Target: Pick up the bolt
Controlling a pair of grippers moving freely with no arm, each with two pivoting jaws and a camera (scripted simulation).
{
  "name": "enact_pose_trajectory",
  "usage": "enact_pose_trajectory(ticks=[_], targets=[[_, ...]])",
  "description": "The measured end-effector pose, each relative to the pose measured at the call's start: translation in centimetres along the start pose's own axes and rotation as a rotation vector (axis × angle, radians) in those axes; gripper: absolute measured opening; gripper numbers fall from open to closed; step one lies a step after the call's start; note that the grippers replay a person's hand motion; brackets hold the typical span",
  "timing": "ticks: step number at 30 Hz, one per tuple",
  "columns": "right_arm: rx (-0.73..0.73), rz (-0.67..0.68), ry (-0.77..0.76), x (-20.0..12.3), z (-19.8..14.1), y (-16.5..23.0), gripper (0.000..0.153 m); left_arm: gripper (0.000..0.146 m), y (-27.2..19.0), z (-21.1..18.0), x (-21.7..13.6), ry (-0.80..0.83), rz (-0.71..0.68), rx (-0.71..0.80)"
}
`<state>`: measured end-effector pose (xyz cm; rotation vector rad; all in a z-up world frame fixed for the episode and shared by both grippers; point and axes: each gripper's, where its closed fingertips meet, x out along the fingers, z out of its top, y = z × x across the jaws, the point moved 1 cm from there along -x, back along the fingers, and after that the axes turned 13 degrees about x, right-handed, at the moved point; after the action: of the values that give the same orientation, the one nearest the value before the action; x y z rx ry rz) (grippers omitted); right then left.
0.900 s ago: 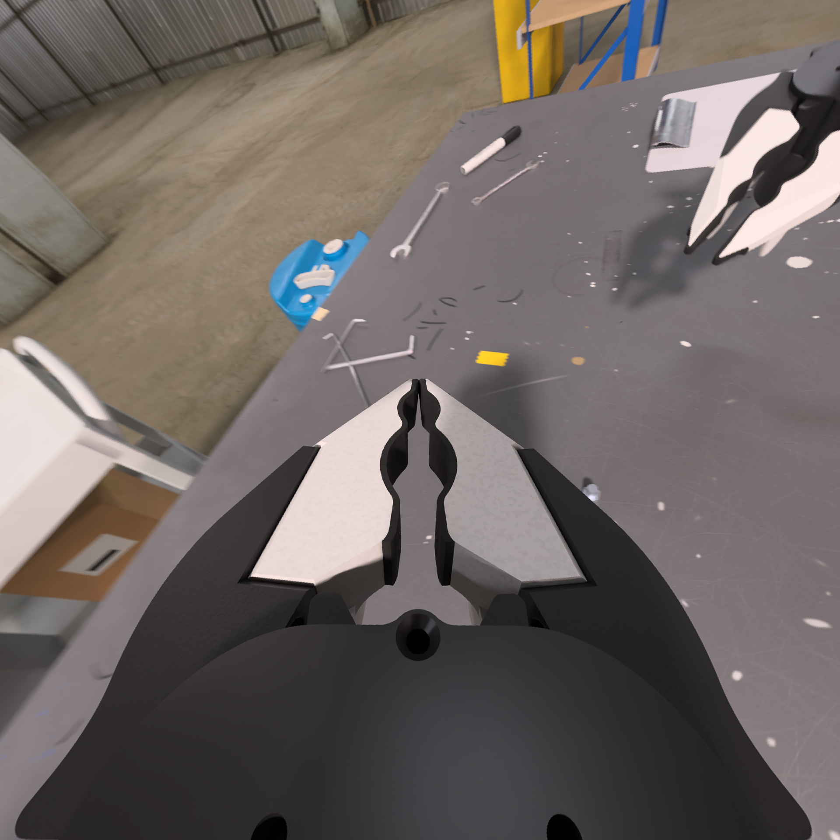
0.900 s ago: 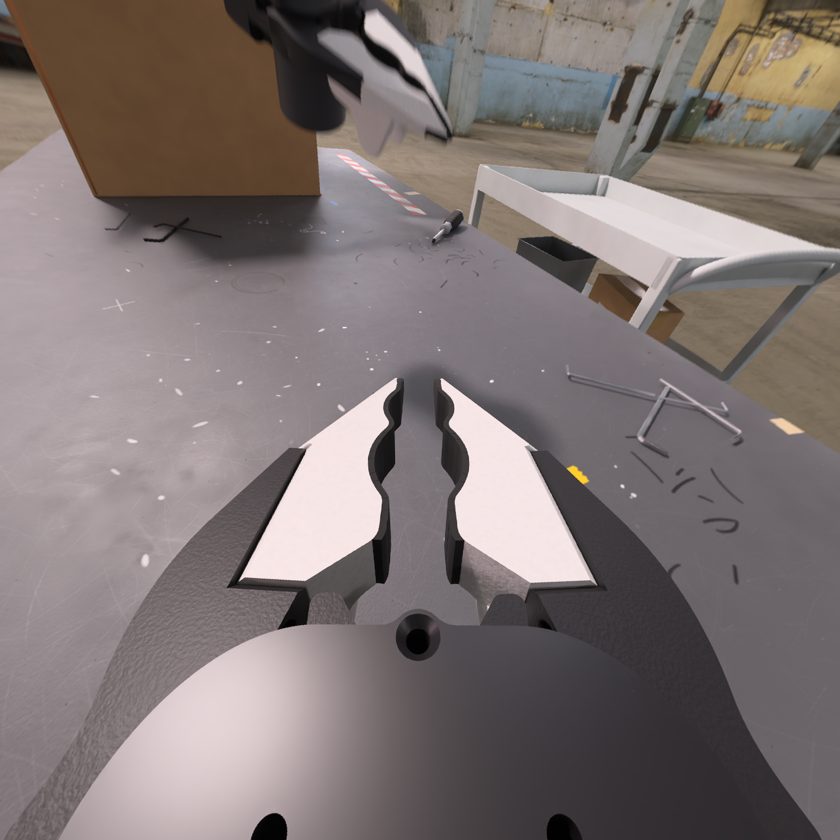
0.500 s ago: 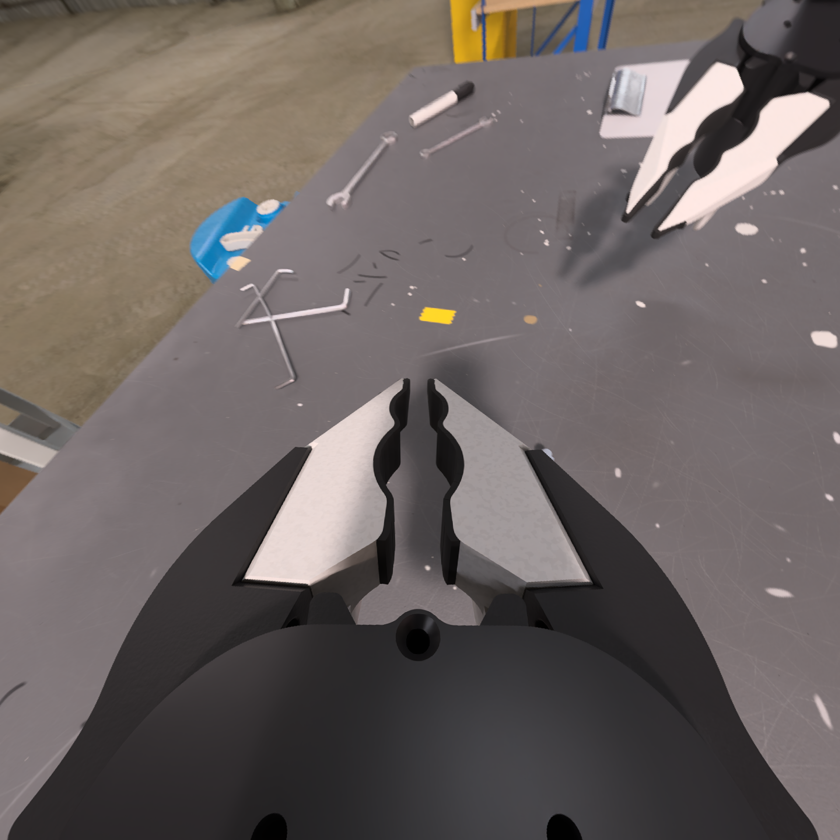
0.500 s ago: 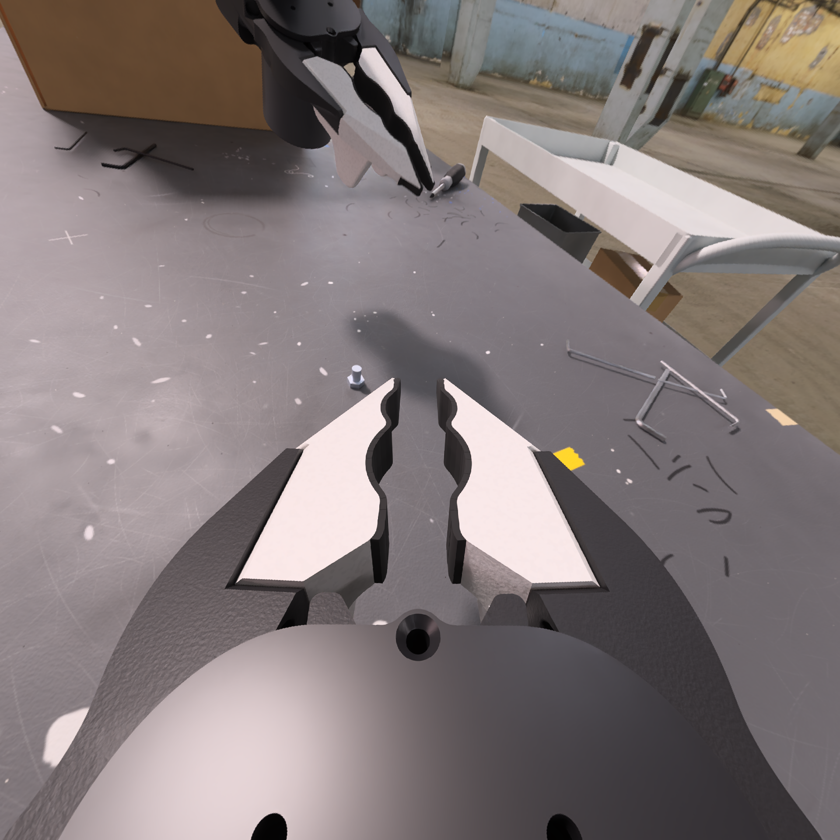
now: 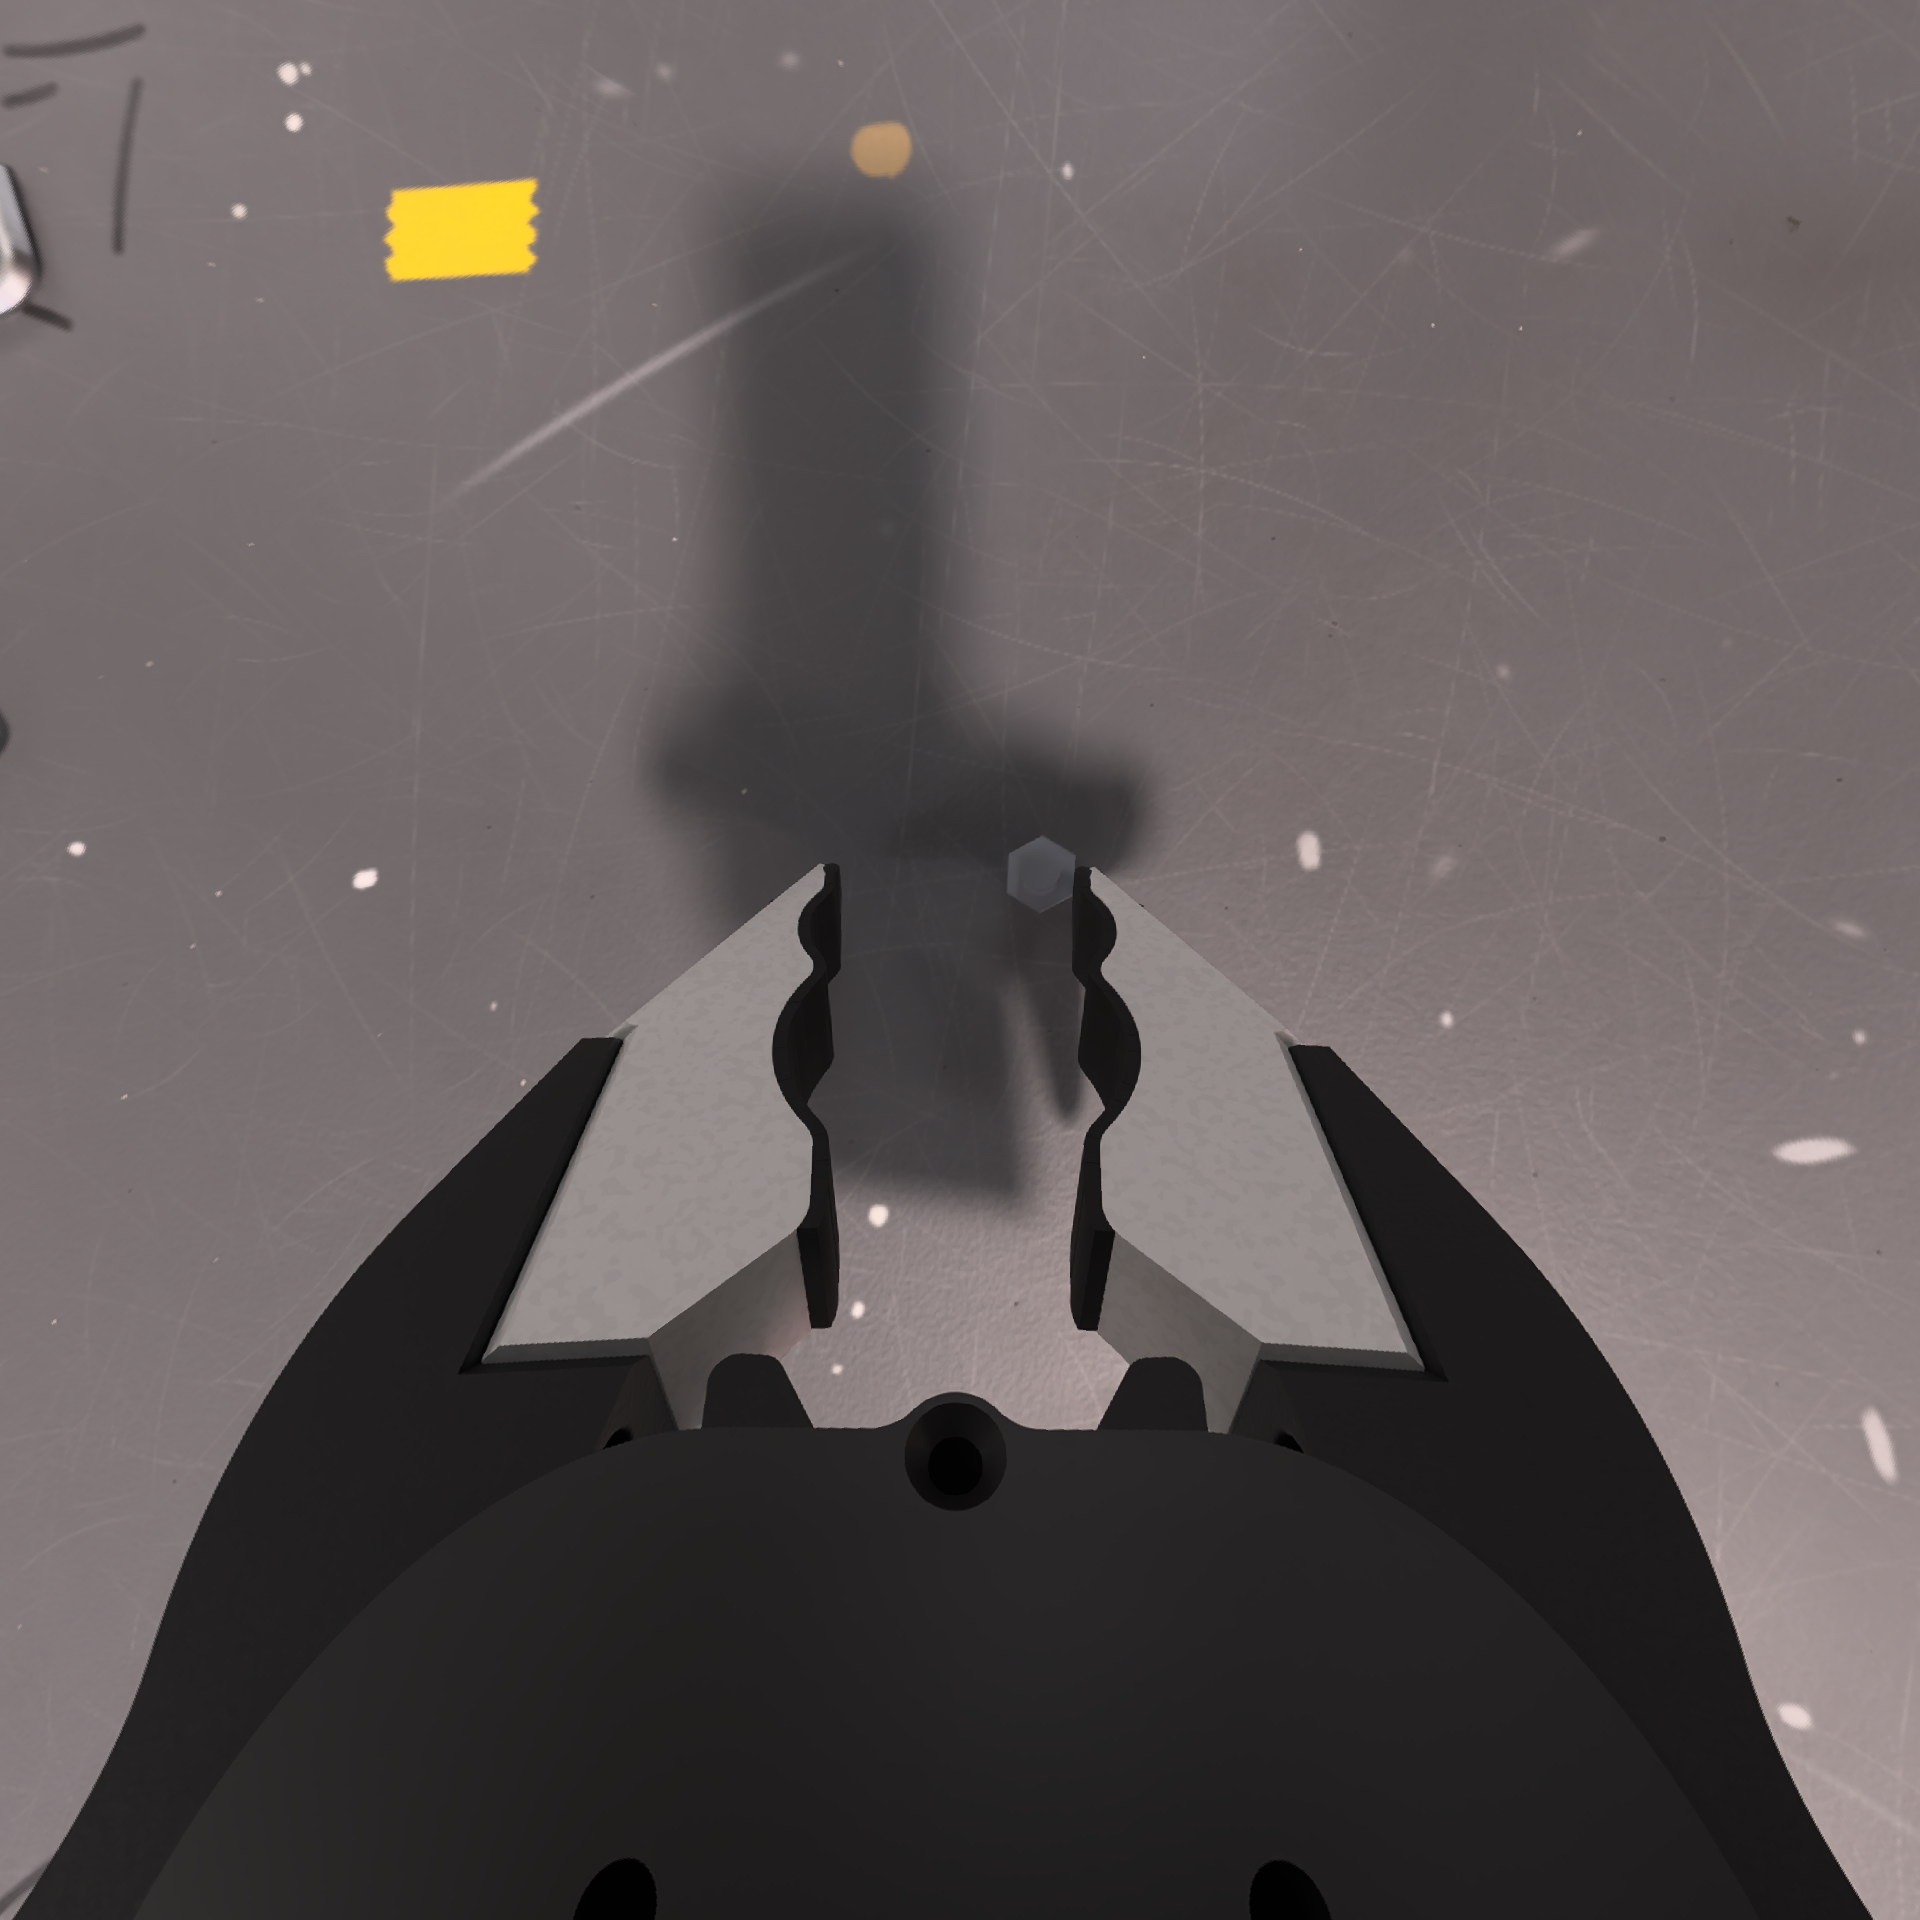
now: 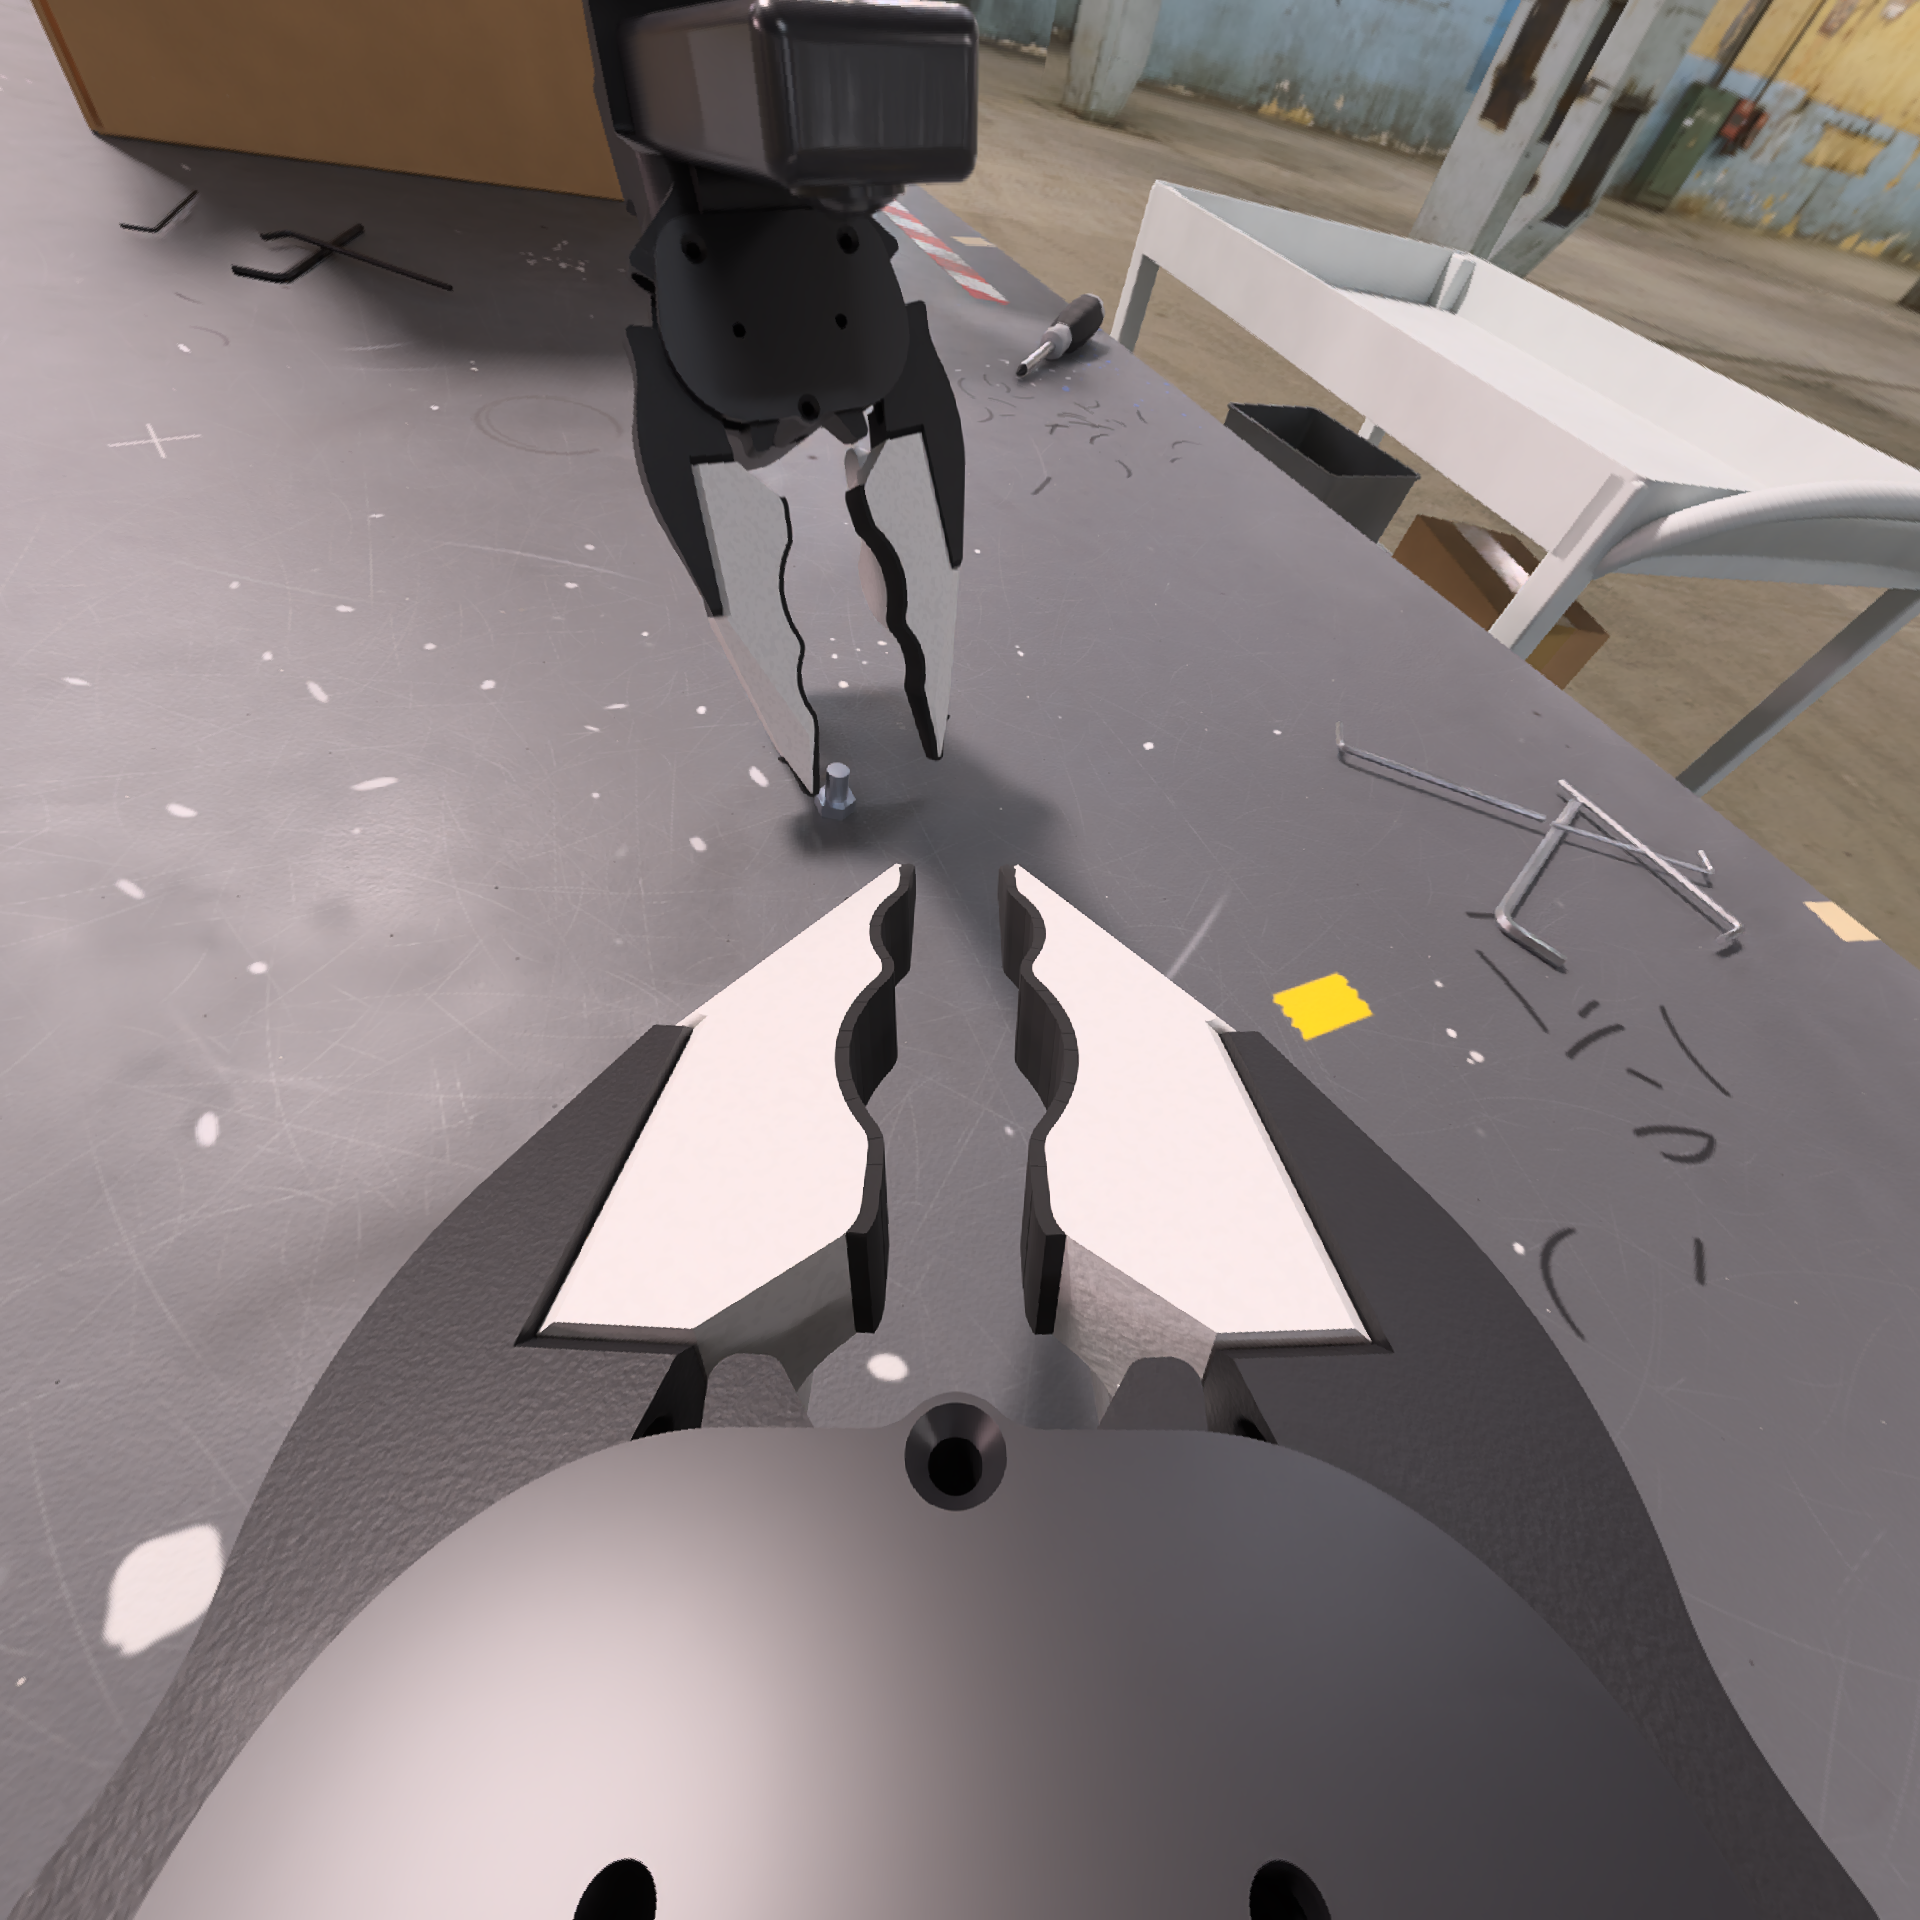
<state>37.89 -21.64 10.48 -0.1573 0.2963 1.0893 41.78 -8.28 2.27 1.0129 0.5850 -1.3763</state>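
Note:
The bolt (image 5: 1038, 876) is small and silver. It stands on its hex head with the shank up on the dark grey table (image 5: 1455, 520). My left gripper (image 5: 954, 875) points straight down and is open. The bolt is just inside its right fingertip, near the tips and off-centre. In the right wrist view the left gripper (image 6: 868, 764) hangs upright over the bolt (image 6: 834, 792), which is next to one fingertip. My right gripper (image 6: 956, 878) is low over the table, a short way in front of the bolt. Its jaws are slightly apart and empty.
A yellow tape patch (image 6: 1322, 1005) lies right of the right gripper and also shows in the left wrist view (image 5: 462, 229). Silver hex keys (image 6: 1558, 862) lie near the table's right edge. A cardboard box (image 6: 343, 94), black hex keys (image 6: 312, 255) and a screwdriver (image 6: 1060, 338) are at the back. A white table (image 6: 1455, 343) stands beyond the edge.
My left gripper has tipped to point straight down, dropped over the bolt and opened wider. The right gripper has hardly moved and keeps the same small gap.

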Motion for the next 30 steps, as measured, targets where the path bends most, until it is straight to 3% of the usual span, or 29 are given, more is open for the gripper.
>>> enact_pose_trajectory(ticks=[9, 11, 13, 18, 22, 26, 30], targets=[[-0.006, 0.007, 0.013, -0.1, -0.5, 0.2, 0.016, 0.038, -1.3, 0.2, 0.5, 0.032, -0.173, -0.075], [-0.005, 0.007, 0.015, -0.1, -0.6, 0.2, 0.015, 0.034, -1.1, 0.2, 0.5, 0.041, -0.163, -0.072], [-0.005, 0.006, 0.022, 0.0, -0.8, 0.2, 0.015, 0.015, -1.1, 0.2, 0.5, 0.051, -0.166, -0.07], [-0.027, -0.007, 0.038, 0.3, -1.3, 0.2, 0.014, 0.013, -1.6, 0.8, 0.2, 0.074, -0.124, -0.021], [-0.073, -0.017, 0.006, 0.2, -1.0, 0.1, 0.016, 0.013, -1.8, 4.5, -2.0, -0.195, -0.123, -0.085], [-0.155, -0.019, -0.048, -0.3, -0.4, 0.1, 0.029, 0.013, -1.6, 7.6, -4.5, -0.472, -0.095, -0.129], [-0.015, 0.104, -0.105, -0.9, 0.3, 0.7, 0.043, 0.013, -1.4, 8.6, -6.1, -0.668, -0.083, -0.169]])
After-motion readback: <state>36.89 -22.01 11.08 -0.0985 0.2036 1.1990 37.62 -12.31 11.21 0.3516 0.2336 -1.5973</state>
